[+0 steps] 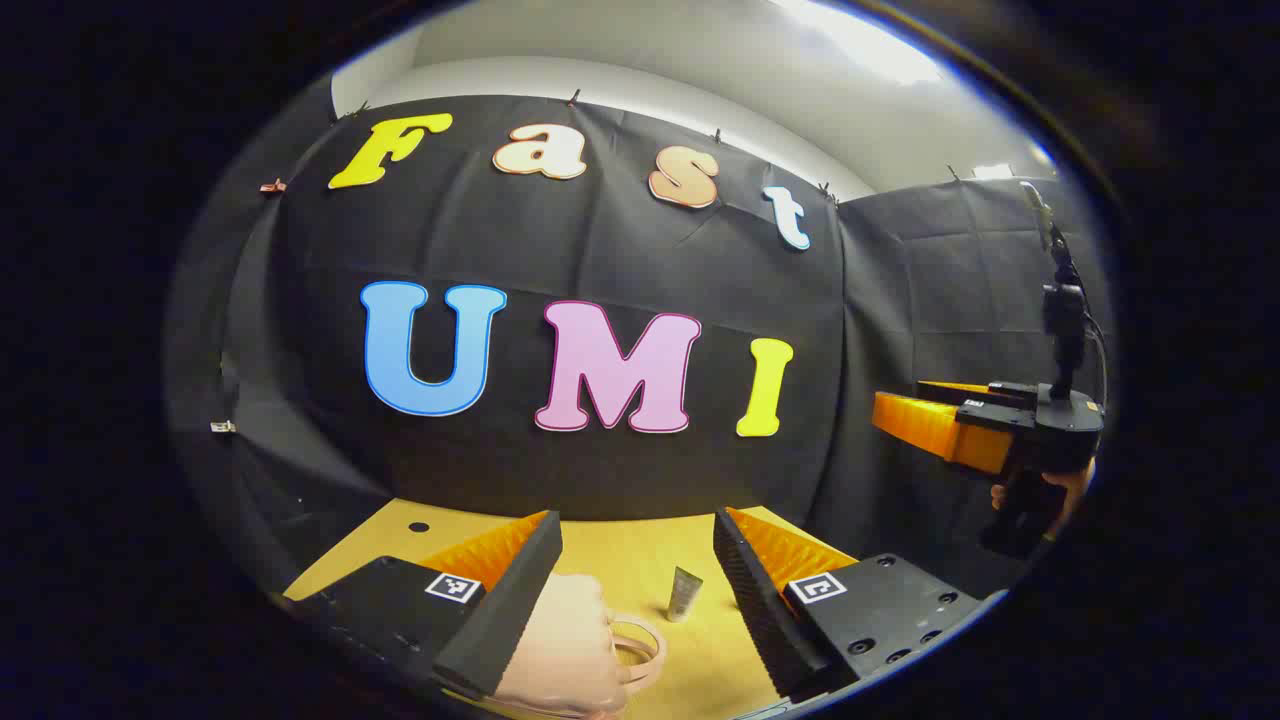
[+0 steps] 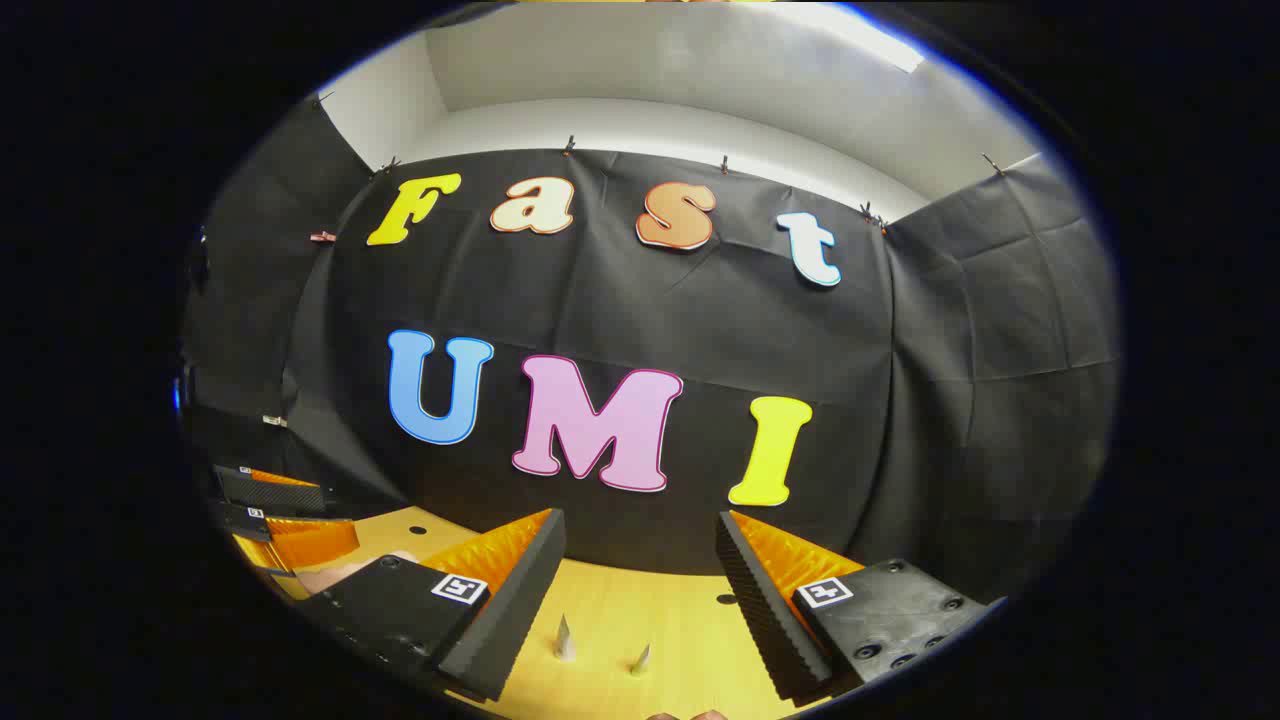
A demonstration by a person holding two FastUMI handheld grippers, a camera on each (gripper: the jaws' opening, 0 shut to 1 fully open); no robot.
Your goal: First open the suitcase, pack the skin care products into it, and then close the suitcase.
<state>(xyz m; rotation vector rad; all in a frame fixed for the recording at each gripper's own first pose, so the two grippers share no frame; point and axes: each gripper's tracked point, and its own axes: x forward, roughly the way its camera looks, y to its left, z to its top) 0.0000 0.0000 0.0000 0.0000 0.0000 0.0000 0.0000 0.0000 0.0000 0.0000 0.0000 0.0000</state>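
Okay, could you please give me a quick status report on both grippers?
Left gripper open, raised above the pink suitcase. Right gripper open, empty. Skin care tube upright on table, unpacked. Nothing in the way.

warm yellow wood-look table point(image 1: 640, 560), pale pink suitcase point(image 1: 560, 650) with a matching pink loop handle at the near edge, small silvery-grey tube point(image 1: 685, 595) standing just right of it, two little silver-white tubes point(image 2: 565, 640) on the yellow tabletop, plain black cloth wall point(image 1: 620, 250), white ceiling point(image 2: 700, 90) above
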